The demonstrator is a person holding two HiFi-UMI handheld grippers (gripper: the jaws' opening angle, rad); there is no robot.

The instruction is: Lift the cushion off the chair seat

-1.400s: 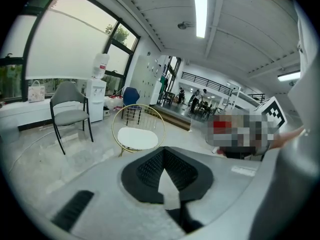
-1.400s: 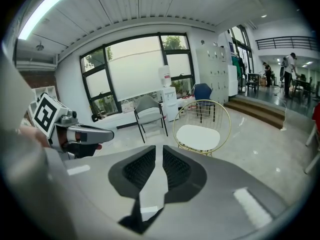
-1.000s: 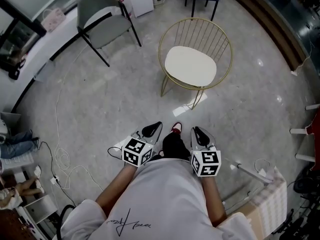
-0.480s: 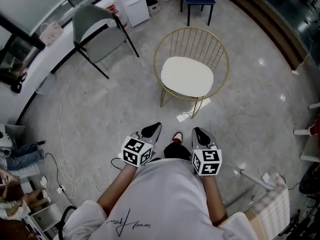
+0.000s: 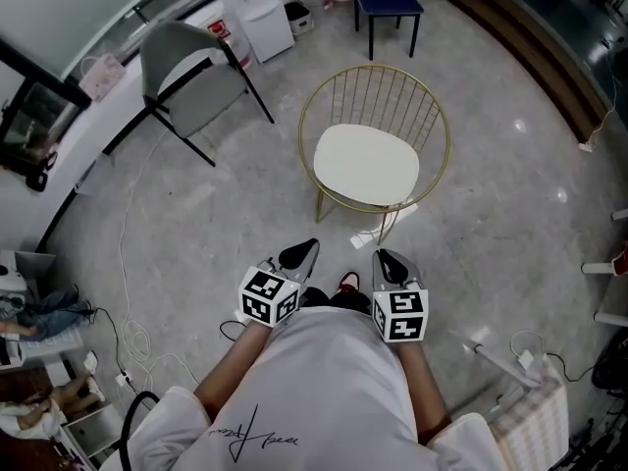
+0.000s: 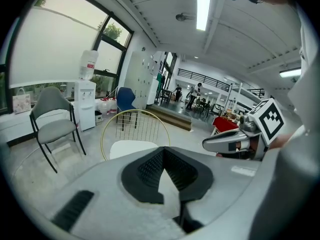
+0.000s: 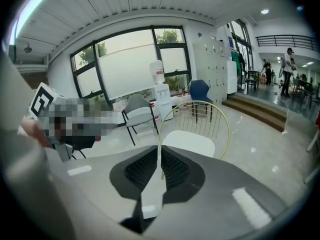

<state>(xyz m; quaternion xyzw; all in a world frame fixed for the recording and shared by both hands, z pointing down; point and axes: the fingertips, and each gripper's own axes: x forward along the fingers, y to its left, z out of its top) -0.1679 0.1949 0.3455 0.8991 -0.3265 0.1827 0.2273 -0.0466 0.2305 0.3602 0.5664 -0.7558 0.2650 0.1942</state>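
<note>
Since both my grippers are clenched on nothing, the lift has not begun. My left gripper (image 5: pixel 302 252) has its jaws pressed together. My right gripper (image 5: pixel 389 261) looks closed too, though a hairline slit may remain between its pads. Both hang side by side before my waist, pointing toward the gold wire chair (image 5: pixel 306 116). The white cushion (image 5: pixel 366 165) lies flat on its seat, untouched and well apart from either gripper. I have yet to close in, open the jaws, take the cushion's edge and raise it. Compared with a second ago, the chair sits nearer to me in the head view, and the grippers' pose is unchanged.
</note>
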